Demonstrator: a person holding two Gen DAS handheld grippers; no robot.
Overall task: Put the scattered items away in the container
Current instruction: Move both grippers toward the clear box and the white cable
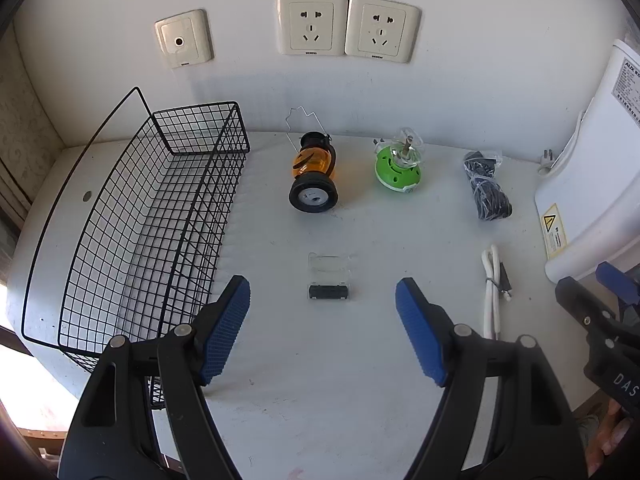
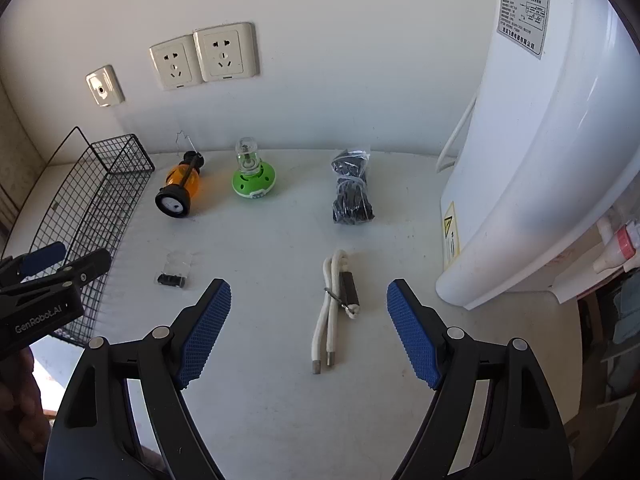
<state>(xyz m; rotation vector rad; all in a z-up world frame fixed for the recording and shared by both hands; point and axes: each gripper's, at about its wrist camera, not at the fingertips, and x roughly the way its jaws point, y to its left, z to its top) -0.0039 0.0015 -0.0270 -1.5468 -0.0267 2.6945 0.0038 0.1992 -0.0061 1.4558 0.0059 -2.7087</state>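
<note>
Wide-spread fingers (image 2: 412,340) frame white cable (image 2: 328,312), lengthwise toward wall; basket (image 1: 120,240) empty.

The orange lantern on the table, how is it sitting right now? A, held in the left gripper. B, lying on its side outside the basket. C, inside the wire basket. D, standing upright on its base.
B: the orange lantern lies on its side, black base toward the camera, on the table to the right of the wire basket.
</note>
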